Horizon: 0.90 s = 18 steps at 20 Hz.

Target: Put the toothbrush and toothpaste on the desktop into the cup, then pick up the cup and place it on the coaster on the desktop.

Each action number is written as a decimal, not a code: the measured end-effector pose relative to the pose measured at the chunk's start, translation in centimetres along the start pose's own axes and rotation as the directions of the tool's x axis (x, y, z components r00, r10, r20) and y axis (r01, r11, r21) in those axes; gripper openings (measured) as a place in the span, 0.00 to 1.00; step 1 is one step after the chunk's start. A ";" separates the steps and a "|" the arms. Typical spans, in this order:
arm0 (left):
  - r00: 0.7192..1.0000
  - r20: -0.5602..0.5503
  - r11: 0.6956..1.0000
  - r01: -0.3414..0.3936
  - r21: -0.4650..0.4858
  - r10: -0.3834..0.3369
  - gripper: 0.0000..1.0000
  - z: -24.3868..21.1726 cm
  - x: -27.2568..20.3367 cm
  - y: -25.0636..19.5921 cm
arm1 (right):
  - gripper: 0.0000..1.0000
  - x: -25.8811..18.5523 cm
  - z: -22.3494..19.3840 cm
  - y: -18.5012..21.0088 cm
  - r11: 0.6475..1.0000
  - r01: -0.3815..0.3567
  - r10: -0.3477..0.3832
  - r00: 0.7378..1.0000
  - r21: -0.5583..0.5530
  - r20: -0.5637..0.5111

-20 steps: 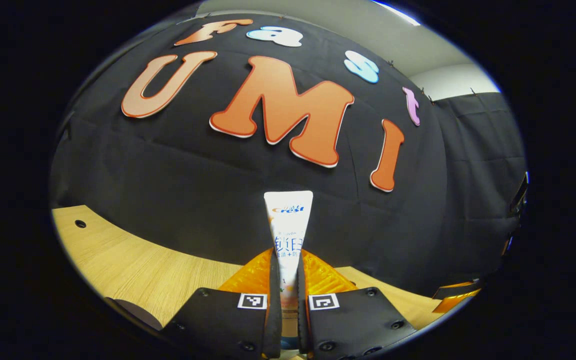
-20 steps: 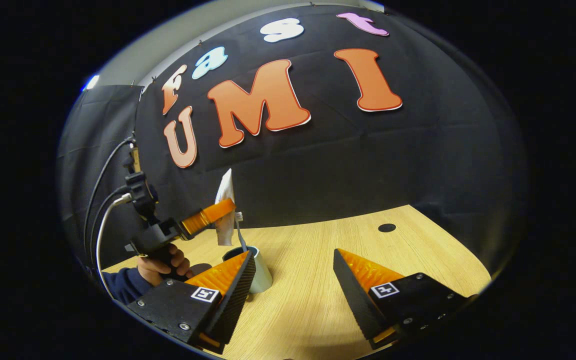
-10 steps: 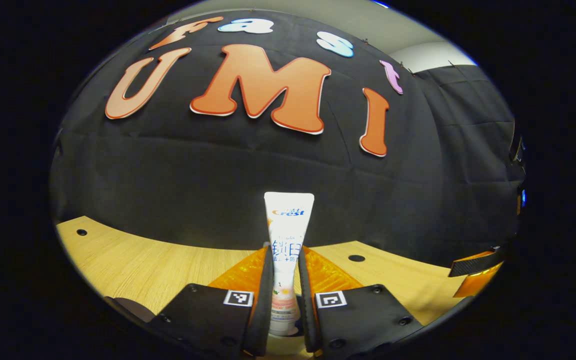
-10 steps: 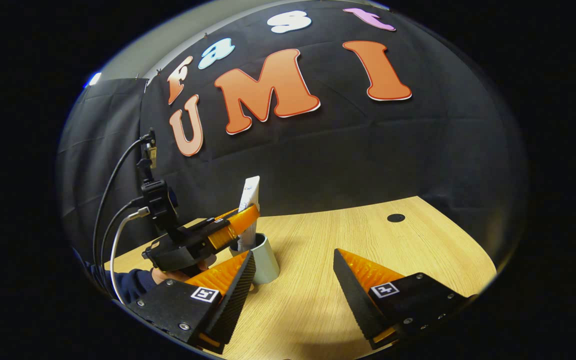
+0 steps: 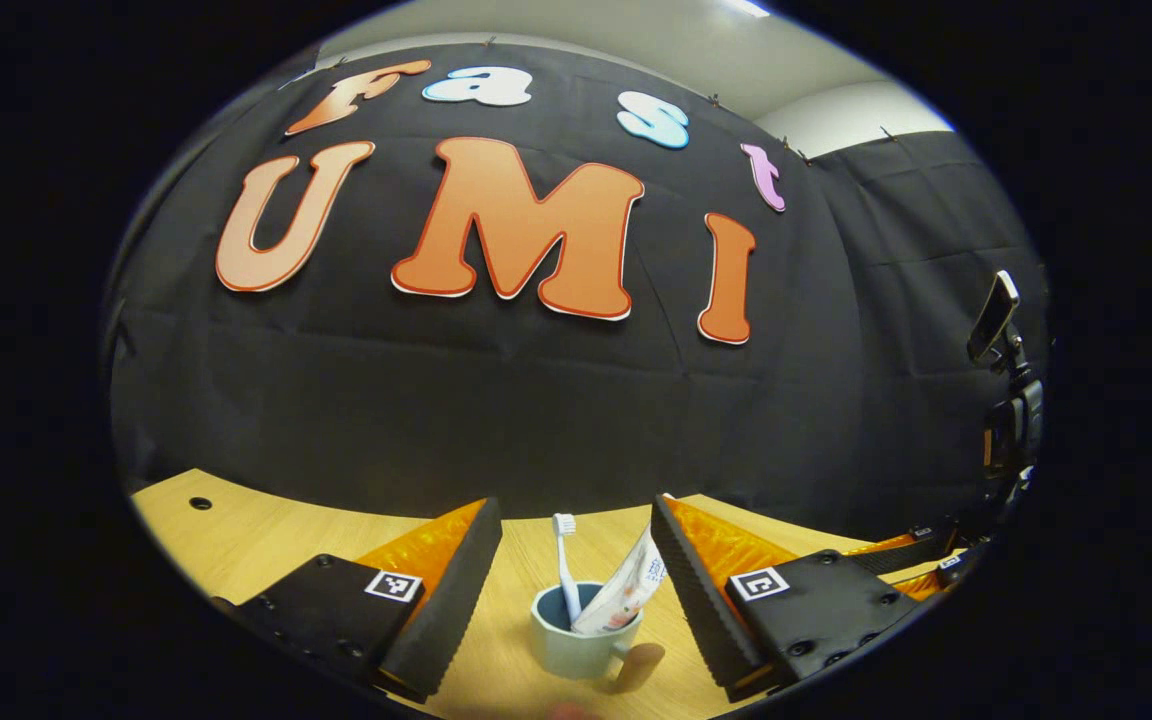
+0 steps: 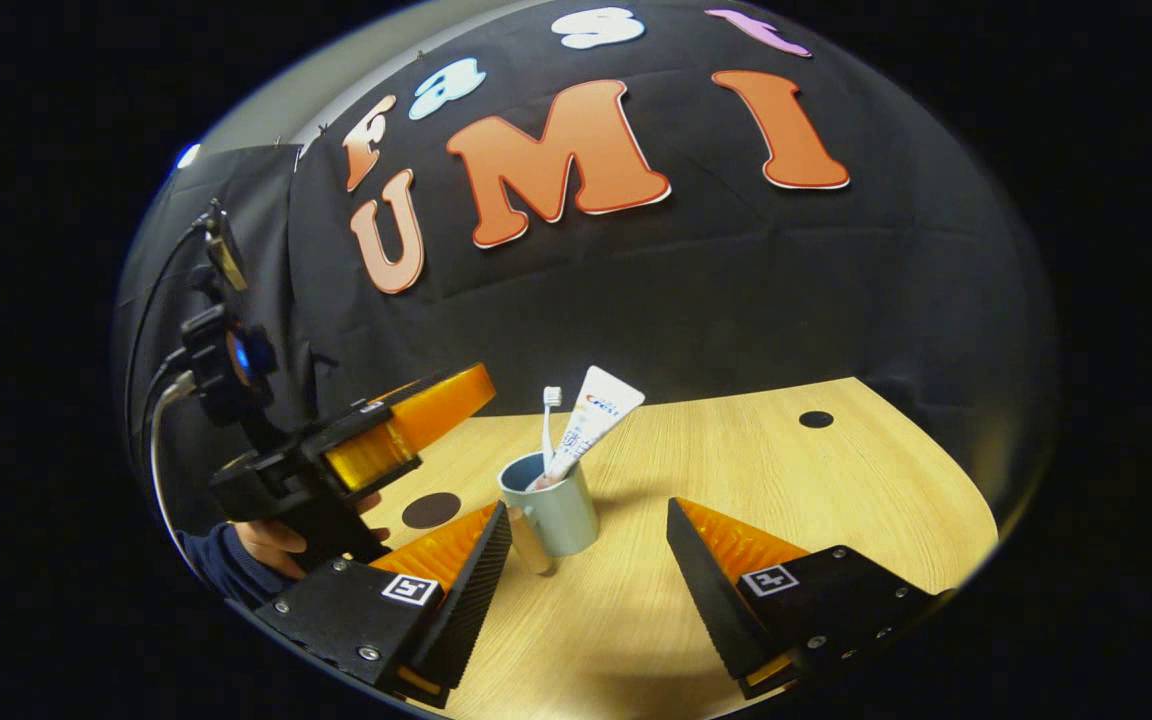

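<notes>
Left gripper view: I've just released the toothpaste tube [image 5: 626, 600] into the mug [image 5: 581, 640] at 6 o'clock beside the toothbrush [image 5: 566, 560]; both tongs gape empty, coaster [image 6: 431, 509] next.

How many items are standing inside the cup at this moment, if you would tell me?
2: the toothbrush upright at the left of the cup, the toothpaste leaning right. Nothing smaller visible inside.

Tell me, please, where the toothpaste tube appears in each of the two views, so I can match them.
Left gripper view: the toothpaste tube is low and just right of centre, leaning right in the cup.
Right gripper view: left of centre, leaning right.
Shared landmark: the toothbrush standing at its left in the same cup.
</notes>
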<state>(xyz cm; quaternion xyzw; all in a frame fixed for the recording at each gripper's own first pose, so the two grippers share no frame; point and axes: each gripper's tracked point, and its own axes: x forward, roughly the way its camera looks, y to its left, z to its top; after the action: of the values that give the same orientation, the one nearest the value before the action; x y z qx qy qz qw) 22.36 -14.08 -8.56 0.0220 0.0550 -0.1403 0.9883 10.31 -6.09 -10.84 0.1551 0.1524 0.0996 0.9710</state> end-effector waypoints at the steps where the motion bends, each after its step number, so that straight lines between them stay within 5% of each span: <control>1: 1.000 -0.012 1.000 -0.012 -0.005 0.012 0.97 0.3 -1.3 0.6 | 0.95 0.2 0.1 0.9 1.000 -0.006 0.006 1.000 0.004 -0.015; 9: 0.984 -0.055 0.985 -0.166 0.055 0.169 0.98 2.2 -12.8 8.2 | 0.94 3.8 -0.4 5.0 0.997 0.028 -0.043 0.979 -0.078 -0.202; 15: 0.956 -0.086 0.959 -0.274 0.074 0.280 0.97 0.2 -20.3 13.0 | 0.91 7.0 -2.1 4.9 0.993 0.079 -0.110 0.906 -0.093 -0.408; 18: 0.947 -0.095 0.950 -0.302 0.074 0.308 0.97 -1.0 -22.7 14.7 | 0.88 8.4 -3.2 3.9 0.984 0.122 -0.170 0.848 -0.126 -0.502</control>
<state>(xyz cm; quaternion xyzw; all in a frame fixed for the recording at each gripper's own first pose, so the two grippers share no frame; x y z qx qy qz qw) 4.72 6.33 -6.55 0.0664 0.0989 0.0141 0.9928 16.55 0.47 -14.63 0.0676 0.4111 0.0698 0.9064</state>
